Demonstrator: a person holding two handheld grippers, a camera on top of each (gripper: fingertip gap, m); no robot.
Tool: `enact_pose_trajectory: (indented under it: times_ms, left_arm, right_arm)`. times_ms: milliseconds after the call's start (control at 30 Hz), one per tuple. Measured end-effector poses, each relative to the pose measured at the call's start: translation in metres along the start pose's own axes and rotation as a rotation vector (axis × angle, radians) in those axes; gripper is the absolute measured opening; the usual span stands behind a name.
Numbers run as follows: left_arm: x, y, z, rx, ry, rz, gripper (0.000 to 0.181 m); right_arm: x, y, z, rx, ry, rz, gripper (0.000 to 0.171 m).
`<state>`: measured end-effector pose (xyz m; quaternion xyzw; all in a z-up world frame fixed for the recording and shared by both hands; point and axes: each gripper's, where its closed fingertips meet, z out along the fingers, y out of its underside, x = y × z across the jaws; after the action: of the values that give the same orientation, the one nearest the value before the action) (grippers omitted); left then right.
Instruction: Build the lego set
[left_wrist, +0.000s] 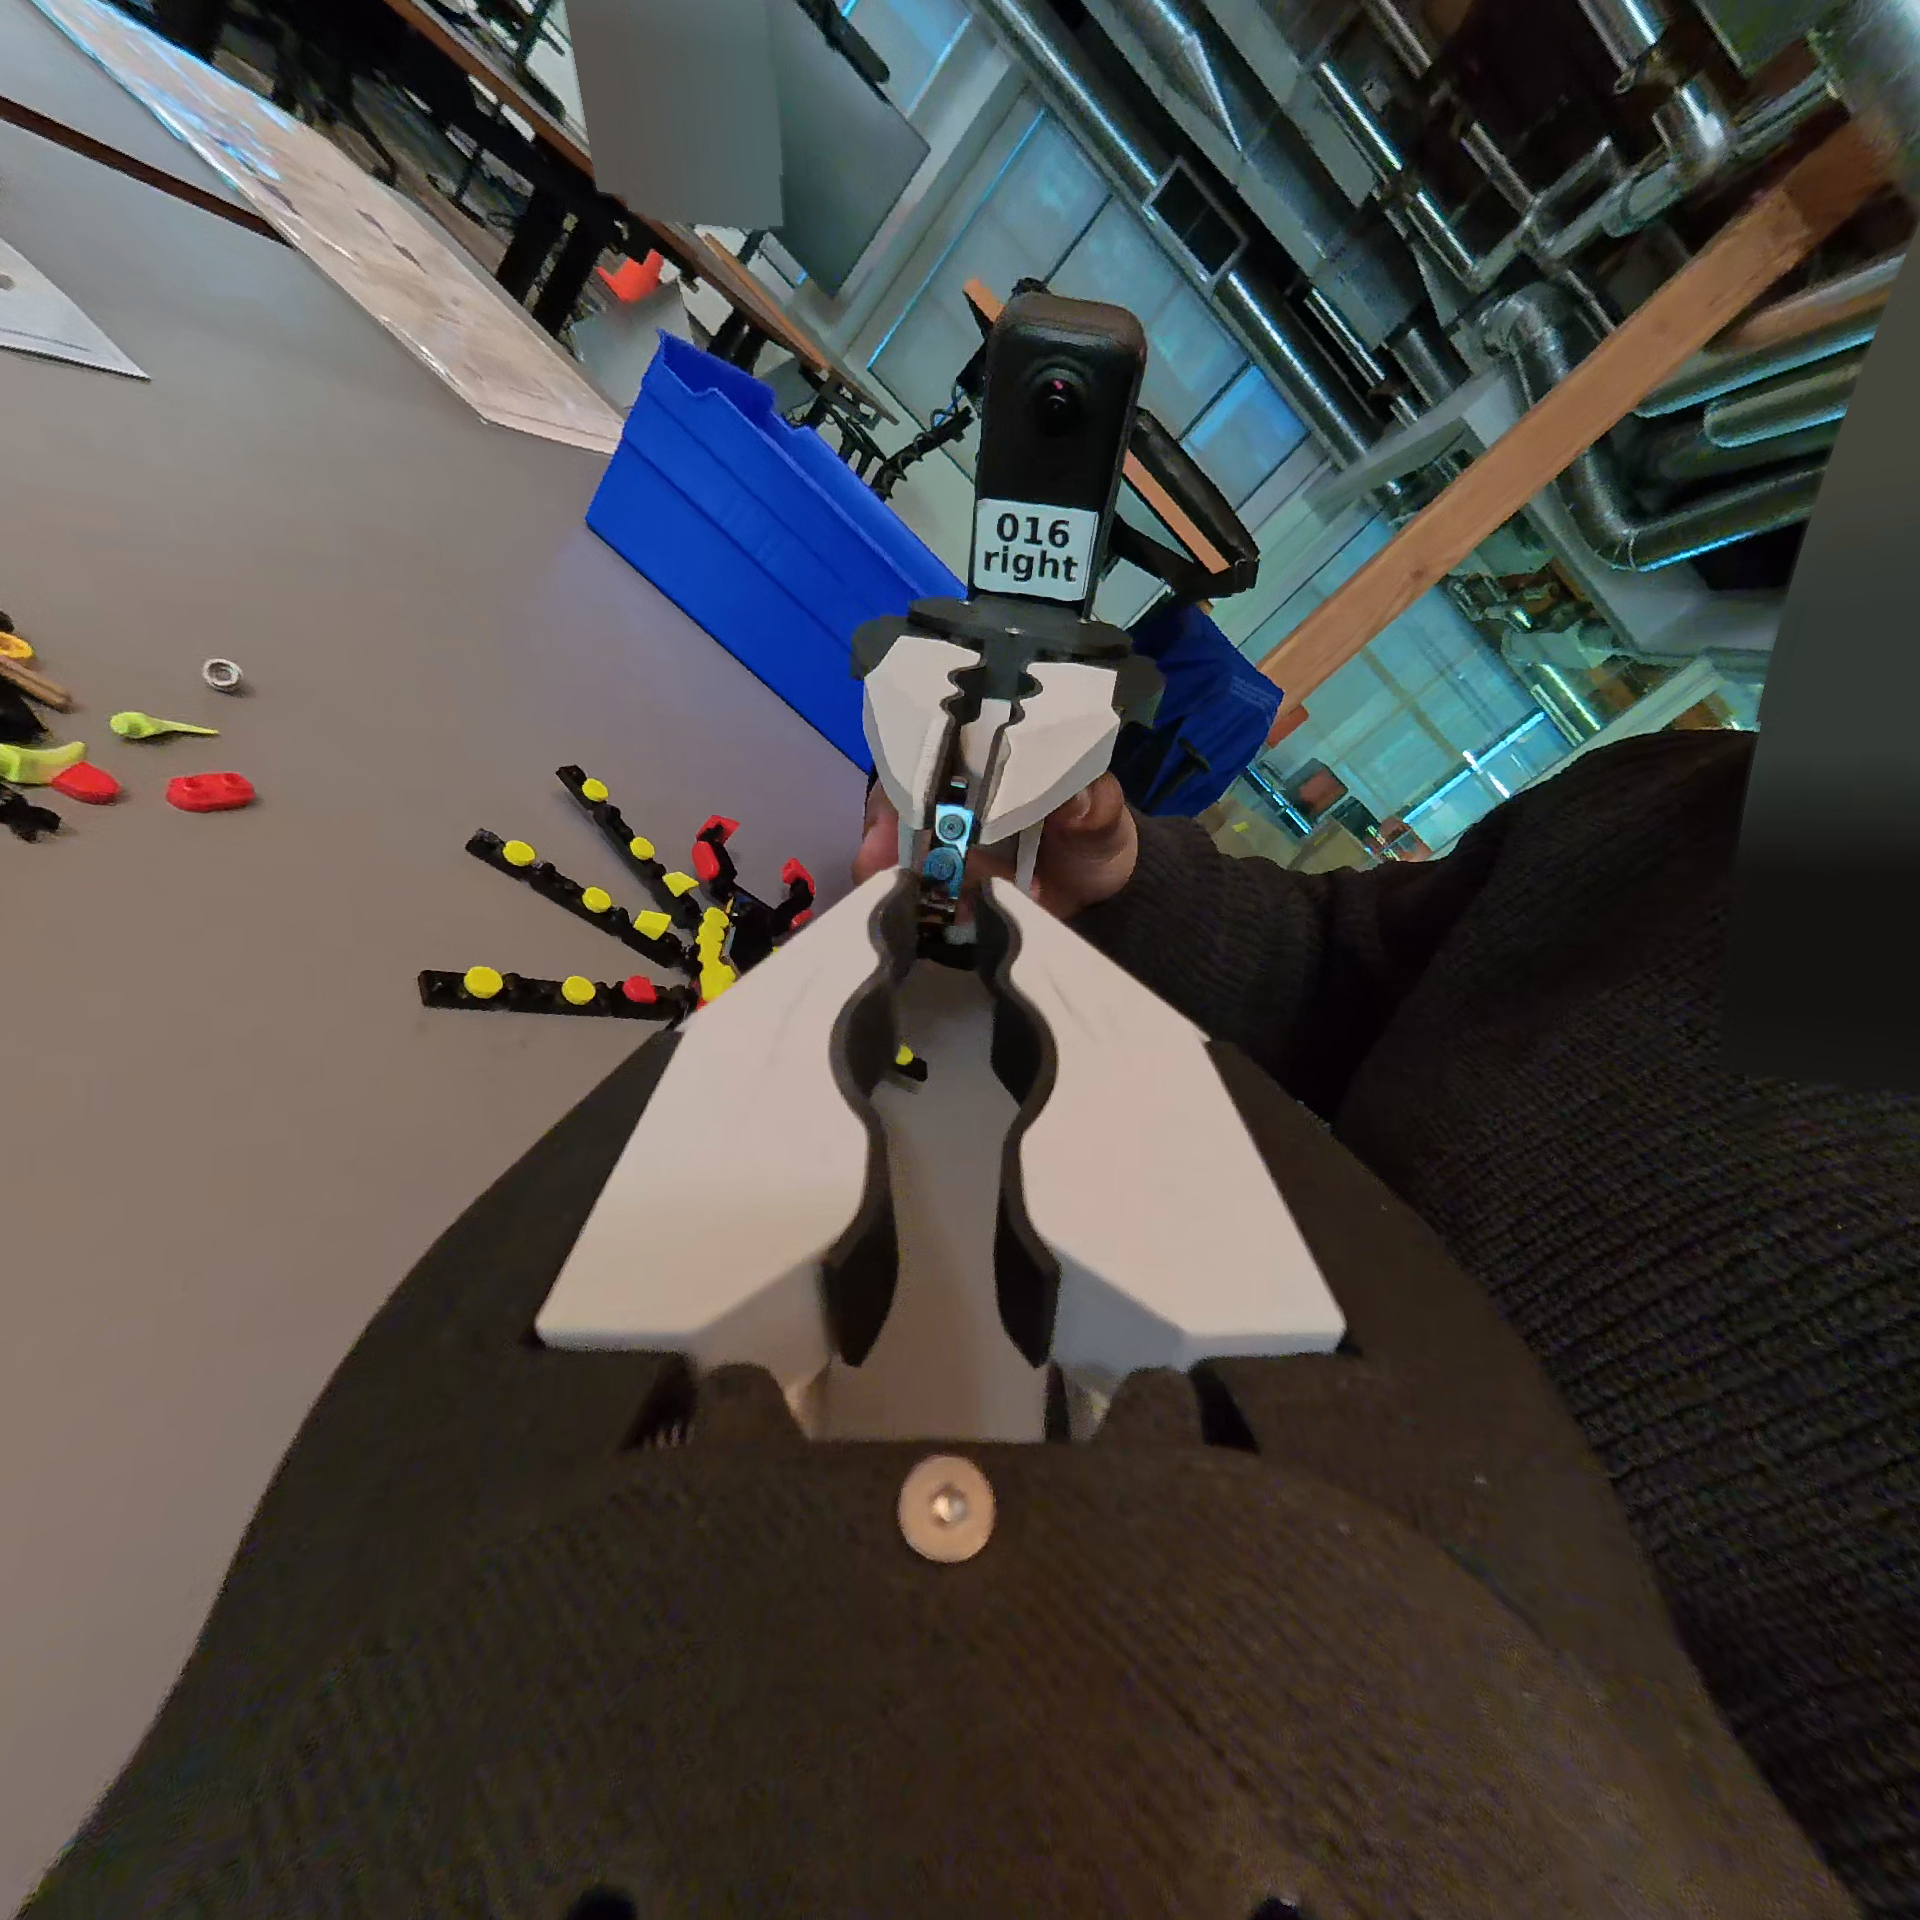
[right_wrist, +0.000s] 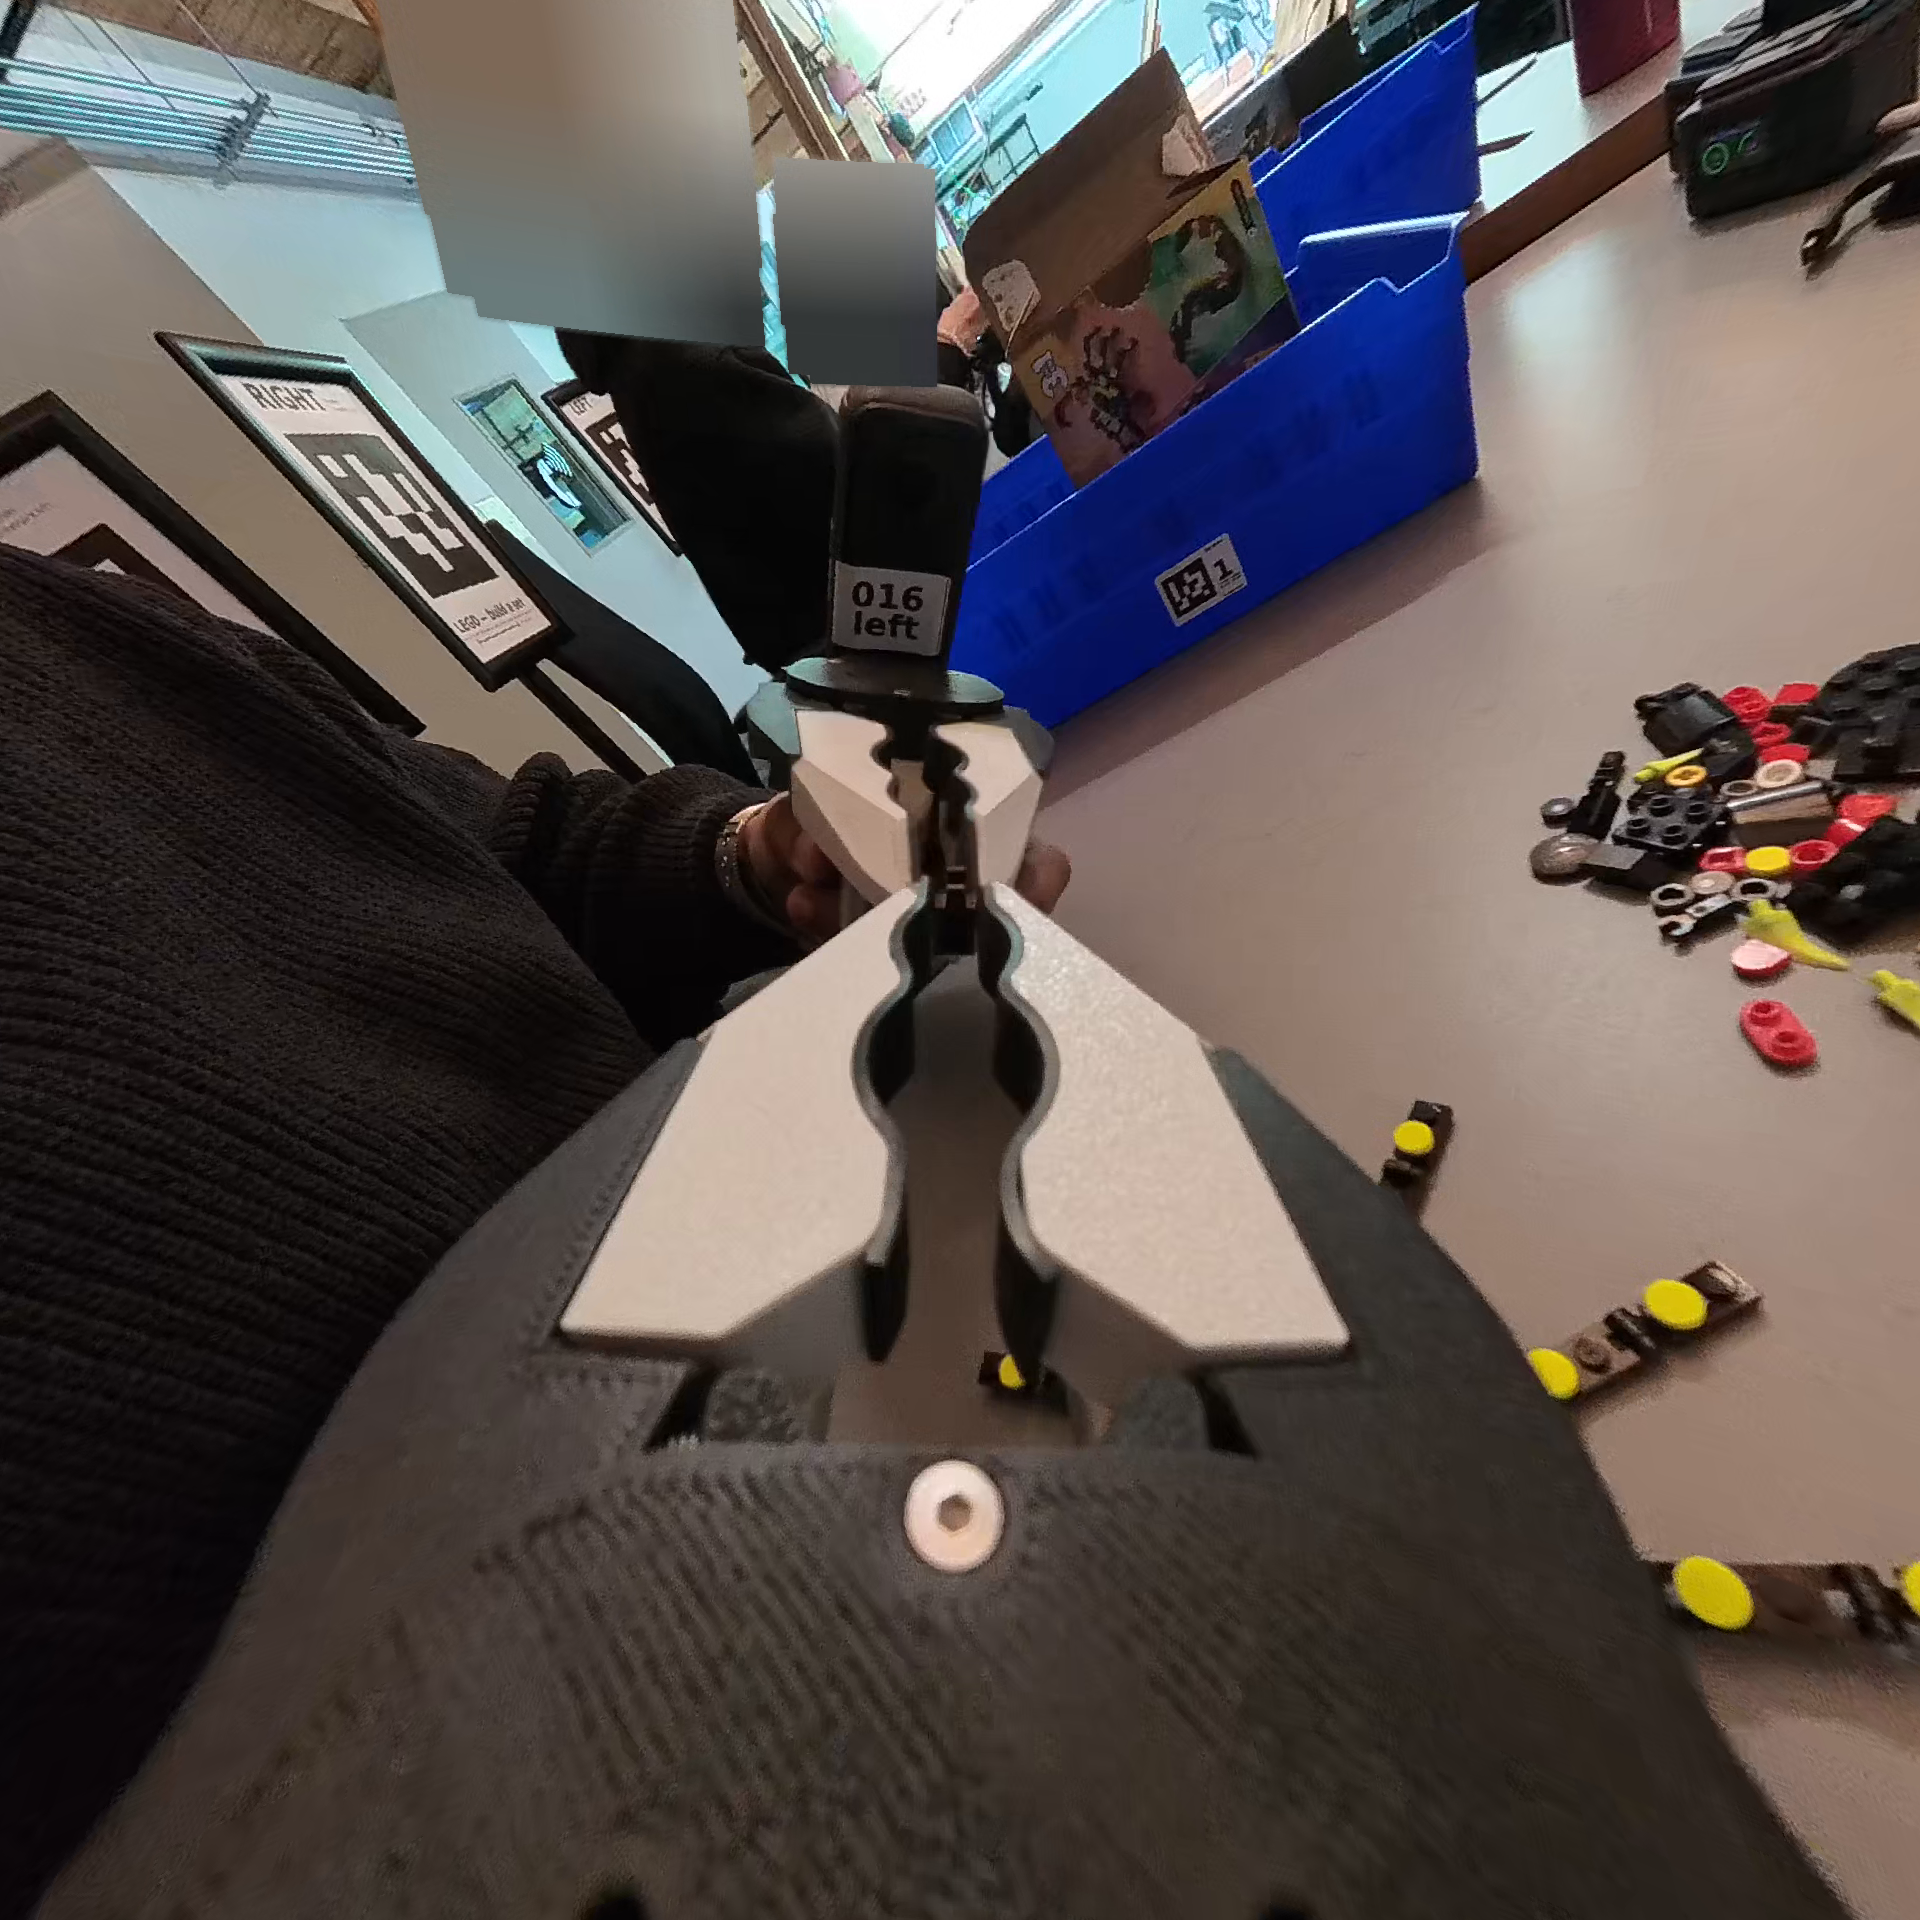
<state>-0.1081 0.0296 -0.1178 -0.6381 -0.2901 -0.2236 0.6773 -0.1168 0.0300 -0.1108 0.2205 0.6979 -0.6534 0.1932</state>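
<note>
table (left_wrist: 312, 540): grey | ceiling: metal ducts (left_wrist: 1558, 312), wood beam (left_wrist: 1558, 416) | wall (right_wrist: 260, 260): white, framed signs (right_wrist: 384, 499)

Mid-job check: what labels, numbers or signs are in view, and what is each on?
I don't transcribe writing; here is what bears it.
White label on the black camera, left wrist view: legible.
White label on the black camera, right wrist view: legible.
Code sticker on the blue bin: legible.
Framed sign: partly legible.
Printed box in the bin: too blurred.

Lettered labels (left_wrist: 1032, 549) mark camera (left_wrist: 1055, 416) and blue bin (right_wrist: 1351, 457).
</note>
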Motion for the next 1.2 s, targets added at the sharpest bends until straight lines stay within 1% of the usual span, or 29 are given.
enact_pose_trajectory:
  times_ms: [100, 167, 267, 400, 433, 500, 667, 733, 767, 800, 933, 1200]
  left_arm:
    - [0.000, 0.000, -0.001, 0.001, 0.002, -0.014, 0.016]
    - [0.002, 0.003, 0.001, -0.014, 0.014, -0.019, 0.017]
    - [0.007, 0.007, 0.003, -0.037, 0.035, -0.005, 0.006]
    - [0.008, 0.004, 0.002, -0.024, 0.031, 0.023, 0.006]
    - [0.008, 0.002, 0.002, -0.016, 0.028, 0.025, 0.006]
    - [0.008, -0.001, 0.001, 0.000, 0.026, 0.025, 0.006]
    - [0.009, 0.001, 0.002, -0.013, 0.025, 0.036, 0.006]
    - [0.011, 0.004, 0.004, -0.030, 0.025, 0.050, 0.006]
    - [0.011, 0.006, 0.005, -0.037, 0.022, 0.059, 0.006]
    - [0.011, 0.005, 0.005, -0.034, 0.013, 0.065, 0.006]
    - [0.012, 0.004, 0.006, -0.023, 0.014, 0.070, 0.006]
    - [0.016, 0.004, 0.007, -0.030, 0.013, 0.106, 0.006]
  right_arm:
    - [-0.004, 0.002, 0.002, -0.007, -0.020, -0.004, 0.007]
    - [-0.006, 0.003, 0.005, -0.011, -0.032, -0.006, 0.007]
    - [-0.009, 0.003, 0.006, -0.009, -0.043, -0.004, 0.007]
    - [-0.008, -0.002, 0.004, 0.028, -0.043, 0.007, 0.009]
    - [-0.007, -0.004, 0.003, 0.043, -0.044, 0.014, 0.015]
    - [-0.007, -0.007, 0.000, 0.062, -0.053, 0.031, 0.018]
    - [-0.009, -0.001, 0.005, 0.030, -0.072, 0.047, 0.022]
    - [-0.011, 0.003, 0.008, 0.013, -0.078, 0.046, 0.018]
    - [-0.012, 0.003, 0.009, 0.013, -0.078, 0.046, 0.011]
    - [-0.012, 0.003, 0.009, 0.013, -0.078, 0.051, 0.007]
    - [-0.013, 0.002, 0.008, -0.015, -0.070, 0.043, 0.007]
    - [-0.017, 0.000, 0.007, -0.004, -0.100, 0.031, 0.007]
